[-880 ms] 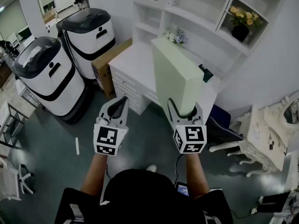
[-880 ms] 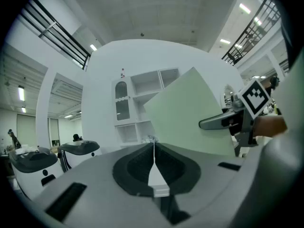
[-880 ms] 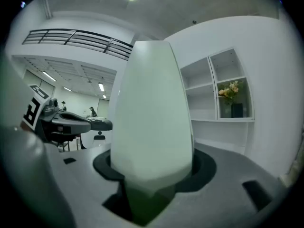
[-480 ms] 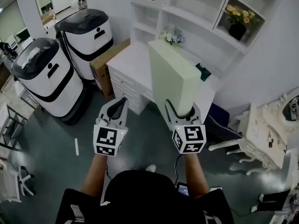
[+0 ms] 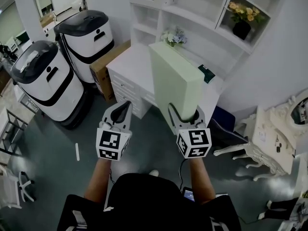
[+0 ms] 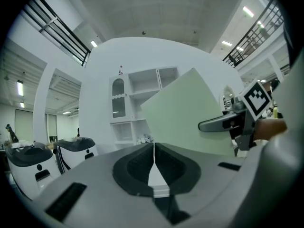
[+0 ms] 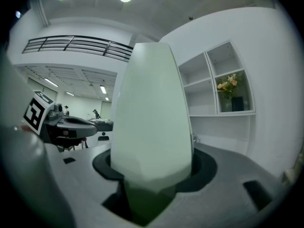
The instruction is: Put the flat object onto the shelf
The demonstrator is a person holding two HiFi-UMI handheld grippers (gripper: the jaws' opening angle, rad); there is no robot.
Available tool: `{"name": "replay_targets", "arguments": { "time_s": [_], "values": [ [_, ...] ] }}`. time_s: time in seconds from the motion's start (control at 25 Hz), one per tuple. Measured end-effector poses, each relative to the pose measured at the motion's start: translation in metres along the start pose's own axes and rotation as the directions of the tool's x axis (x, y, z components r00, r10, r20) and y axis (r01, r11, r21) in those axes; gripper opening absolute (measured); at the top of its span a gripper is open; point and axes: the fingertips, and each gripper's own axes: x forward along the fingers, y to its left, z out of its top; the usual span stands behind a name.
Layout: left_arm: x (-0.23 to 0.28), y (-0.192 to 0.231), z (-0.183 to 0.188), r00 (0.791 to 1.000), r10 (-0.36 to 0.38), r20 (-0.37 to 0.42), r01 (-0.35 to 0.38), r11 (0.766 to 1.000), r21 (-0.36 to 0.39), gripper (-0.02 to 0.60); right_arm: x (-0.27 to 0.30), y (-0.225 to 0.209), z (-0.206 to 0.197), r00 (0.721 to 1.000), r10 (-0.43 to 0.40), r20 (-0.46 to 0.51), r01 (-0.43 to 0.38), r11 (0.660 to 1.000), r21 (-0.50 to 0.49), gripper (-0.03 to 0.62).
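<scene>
The pale green flat rectangular slab stands on edge in the air, its far end over the front edge of the white desk, below the white shelf unit. The right gripper clamps its near end, probably to slide it in level. That gripper's view shows only the narrow edge; the head view shows the broad face. The left gripper is clenched on nothing.

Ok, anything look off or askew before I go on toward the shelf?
Nothing is spilled or damaged. The pale green board is clamped only at its near end by the right gripper, so most of it juts out unsupported. The left gripper is shut and empty.
</scene>
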Motion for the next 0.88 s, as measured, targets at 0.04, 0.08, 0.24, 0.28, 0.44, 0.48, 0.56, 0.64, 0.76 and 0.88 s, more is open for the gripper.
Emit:
{"name": "replay_targets", "arguments": {
  "time_s": [0.04, 0.08, 0.24, 0.28, 0.44, 0.48, 0.56, 0.64, 0.76, 0.88],
  "values": [
    [0.003, -0.003, 0.0, 1.0, 0.001, 0.001, -0.001, 1.0, 0.001, 0.009, 0.0, -0.003, -0.001, 1.0, 0.003, 0.002, -0.003, 1.0, -0.001, 0.262],
    [0.005, -0.006, 0.0, 1.0, 0.003, 0.002, -0.003, 1.0, 0.001, 0.009, 0.0, -0.007, -0.002, 1.0, 0.005, 0.003, -0.005, 1.0, -0.004, 0.262],
    [0.018, -0.017, -0.003, 1.0, 0.01, 0.001, -0.01, 1.0, -0.001, 0.009, 0.0, -0.023, -0.007, 1.0, 0.015, 0.003, -0.015, 1.0, -0.009, 0.264],
    [0.021, -0.02, -0.003, 1.0, 0.011, 0.001, -0.011, 1.0, 0.0, 0.009, -0.001, -0.026, -0.009, 1.0, 0.017, 0.002, -0.017, 1.0, -0.009, 0.264],
    [0.03, -0.032, -0.006, 1.0, 0.018, 0.006, -0.018, 1.0, 0.015, 0.009, -0.002, -0.036, -0.017, 0.999, 0.034, -0.005, -0.034, 0.999, -0.021, 0.265],
    [0.032, -0.034, -0.007, 1.0, 0.019, 0.003, -0.019, 1.0, 0.02, 0.009, -0.001, -0.037, -0.018, 0.999, 0.038, -0.007, -0.038, 0.999, -0.023, 0.265],
    [0.035, -0.037, -0.008, 1.0, 0.02, -0.003, -0.02, 0.999, 0.026, 0.009, -0.002, -0.039, -0.018, 0.999, 0.047, -0.005, -0.048, 0.999, -0.022, 0.265],
    [0.038, -0.037, -0.006, 1.0, 0.027, -0.003, -0.027, 0.999, 0.026, 0.009, 0.001, -0.042, -0.016, 0.998, 0.056, 0.001, -0.056, 0.998, -0.018, 0.265],
    [0.046, -0.038, -0.004, 1.0, 0.026, -0.005, -0.026, 0.999, 0.018, 0.009, 0.007, -0.046, -0.015, 0.998, 0.061, 0.008, -0.061, 0.998, -0.013, 0.267],
    [0.054, -0.035, -0.007, 1.0, 0.025, -0.007, -0.025, 0.999, 0.022, 0.009, 0.016, -0.048, -0.016, 0.998, 0.07, 0.007, -0.07, 0.998, -0.01, 0.267]
  ]
}}
